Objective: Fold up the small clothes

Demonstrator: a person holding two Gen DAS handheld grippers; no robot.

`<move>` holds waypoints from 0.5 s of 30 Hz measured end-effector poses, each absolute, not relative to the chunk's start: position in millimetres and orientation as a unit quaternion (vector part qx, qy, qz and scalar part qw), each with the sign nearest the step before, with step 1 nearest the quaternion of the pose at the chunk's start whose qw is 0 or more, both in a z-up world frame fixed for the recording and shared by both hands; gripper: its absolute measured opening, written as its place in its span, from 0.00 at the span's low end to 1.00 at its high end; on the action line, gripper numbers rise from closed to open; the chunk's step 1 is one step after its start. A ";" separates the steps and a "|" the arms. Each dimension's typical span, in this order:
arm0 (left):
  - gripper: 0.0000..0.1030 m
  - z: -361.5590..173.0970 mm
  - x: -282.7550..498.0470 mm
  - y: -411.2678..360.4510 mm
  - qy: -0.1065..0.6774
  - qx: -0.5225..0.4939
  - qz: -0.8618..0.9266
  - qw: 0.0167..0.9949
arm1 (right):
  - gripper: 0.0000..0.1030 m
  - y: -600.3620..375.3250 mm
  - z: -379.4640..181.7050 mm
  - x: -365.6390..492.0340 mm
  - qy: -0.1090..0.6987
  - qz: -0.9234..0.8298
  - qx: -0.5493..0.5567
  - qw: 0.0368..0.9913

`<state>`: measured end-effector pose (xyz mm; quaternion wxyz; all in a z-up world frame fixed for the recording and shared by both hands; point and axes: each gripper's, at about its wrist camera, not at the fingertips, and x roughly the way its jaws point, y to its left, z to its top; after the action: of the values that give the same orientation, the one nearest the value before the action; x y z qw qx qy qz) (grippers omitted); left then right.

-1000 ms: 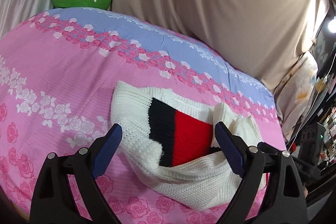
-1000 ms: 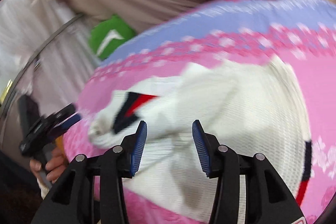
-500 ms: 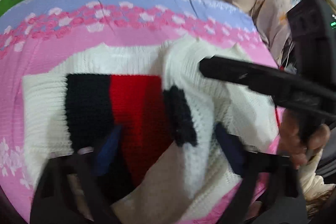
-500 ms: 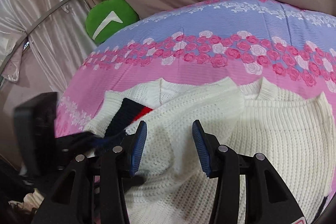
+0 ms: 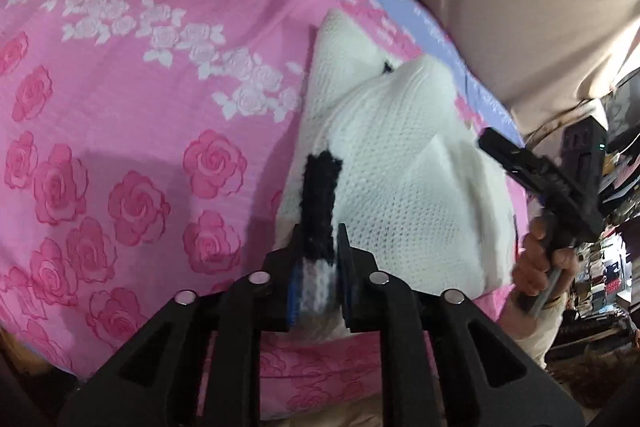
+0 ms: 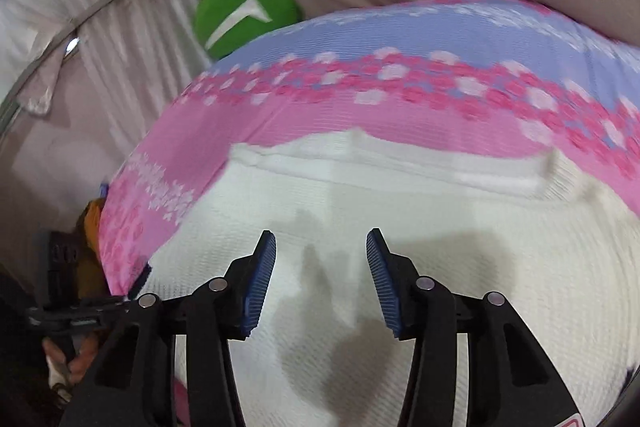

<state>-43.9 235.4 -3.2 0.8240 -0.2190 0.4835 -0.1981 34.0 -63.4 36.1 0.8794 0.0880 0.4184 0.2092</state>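
My left black two-finger gripper with blue pads [image 5: 318,279] is clamped tight on knit fabric at 6 o'clock. My right black blue-padded gripper [image 6: 321,281] hangs with jaws spread wide, gripping nothing.

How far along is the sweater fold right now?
Partly done: the white sweater lies on the pink floral bedspread with one layer already turned over. In hand: the left gripper is shut on its black-striped edge. The right gripper hovers open above the knit. Final folds and squaring remain.
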 end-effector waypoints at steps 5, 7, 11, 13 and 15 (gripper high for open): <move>0.68 43.7 -51.8 231.5 0.397 -0.177 -0.192 0.880 | 0.48 -43.3 44.3 58.4 0.421 0.211 0.067 0.879; 0.68 46.4 -47.0 223.4 0.396 -0.162 -0.201 0.881 | 0.64 -33.6 62.1 67.6 0.408 0.249 0.067 0.876; 0.68 33.6 -30.5 220.9 0.414 -0.179 -0.217 0.866 | 0.68 11.0 52.7 103.7 0.448 0.276 0.015 0.850; 0.68 30.9 -24.1 220.0 0.417 -0.183 -0.216 0.864 | 0.06 32.9 30.8 114.3 0.489 0.280 -0.022 0.826; 0.68 29.8 -30.6 228.1 0.410 -0.186 -0.217 0.866 | 0.06 39.2 42.6 96.8 0.445 0.295 -0.040 0.845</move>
<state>-30.6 228.1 29.8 0.8661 -0.1863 0.4100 -0.2168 96.8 39.2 42.6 0.8445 -0.0400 0.4449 0.2953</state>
